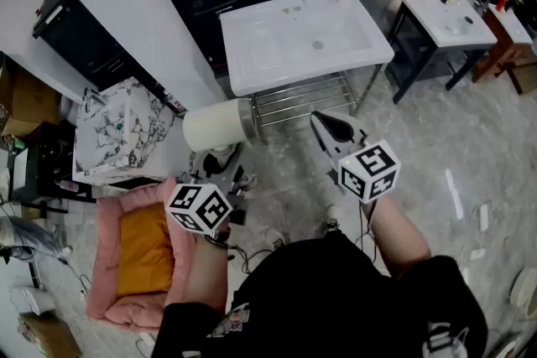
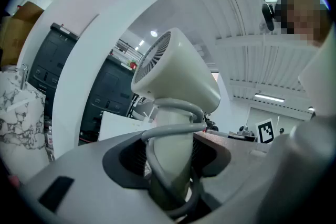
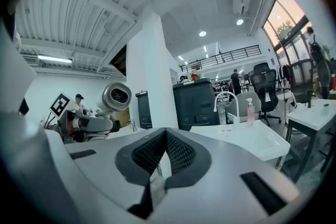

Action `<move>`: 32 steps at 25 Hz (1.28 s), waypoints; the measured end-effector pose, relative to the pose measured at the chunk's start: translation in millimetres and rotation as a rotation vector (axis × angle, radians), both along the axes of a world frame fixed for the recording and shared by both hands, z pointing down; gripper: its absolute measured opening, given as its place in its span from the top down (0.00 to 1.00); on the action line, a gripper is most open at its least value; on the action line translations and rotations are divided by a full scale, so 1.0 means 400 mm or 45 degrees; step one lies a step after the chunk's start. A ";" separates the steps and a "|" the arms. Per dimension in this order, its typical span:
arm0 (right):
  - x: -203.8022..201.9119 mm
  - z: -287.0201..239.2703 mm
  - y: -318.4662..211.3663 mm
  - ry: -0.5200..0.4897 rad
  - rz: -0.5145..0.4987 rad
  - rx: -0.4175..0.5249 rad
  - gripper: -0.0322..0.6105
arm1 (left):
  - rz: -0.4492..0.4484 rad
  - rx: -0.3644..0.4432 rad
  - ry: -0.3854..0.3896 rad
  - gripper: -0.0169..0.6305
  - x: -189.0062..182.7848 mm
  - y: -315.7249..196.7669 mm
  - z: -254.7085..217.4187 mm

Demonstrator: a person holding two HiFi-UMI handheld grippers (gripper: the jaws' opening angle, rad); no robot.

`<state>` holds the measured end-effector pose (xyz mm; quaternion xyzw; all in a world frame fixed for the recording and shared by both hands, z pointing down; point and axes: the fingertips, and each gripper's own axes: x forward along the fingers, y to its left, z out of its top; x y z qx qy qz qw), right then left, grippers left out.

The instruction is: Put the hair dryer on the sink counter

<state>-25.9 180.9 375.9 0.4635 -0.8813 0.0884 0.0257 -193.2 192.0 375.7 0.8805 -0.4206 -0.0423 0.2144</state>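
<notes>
Head view: both arms reach forward, level; left gripper [image 1: 220,166] clamps the one dryer [image 1: 216,127], centre left, below the one sink [image 1: 302,42]. Left gripper view: jaws pinch its handle [image 2: 170,157] (cord [image 2: 176,126] wound round). Right gripper view: right gripper [image 3: 165,134] closed, empty.

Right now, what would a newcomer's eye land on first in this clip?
The cream hair dryer, held upright by its cord-wrapped handle in the left claw, fills the left gripper view. Ahead in the head view stands the white sink, with the right claw pointing toward it, shut and empty.
</notes>
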 end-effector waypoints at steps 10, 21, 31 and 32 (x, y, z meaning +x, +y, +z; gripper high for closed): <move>0.006 -0.014 0.006 -0.028 -0.018 0.017 0.95 | -0.006 0.000 -0.009 0.66 0.011 0.006 -0.012; 0.090 -0.006 -0.029 -0.065 -0.069 0.026 0.95 | -0.056 -0.012 -0.029 0.66 0.096 -0.009 -0.005; 0.242 -0.003 -0.075 -0.085 -0.147 0.021 0.95 | -0.135 0.002 -0.027 0.66 0.254 -0.033 -0.008; 0.257 -0.003 -0.079 -0.085 -0.155 0.023 0.95 | -0.143 0.007 -0.025 0.66 0.269 -0.036 -0.009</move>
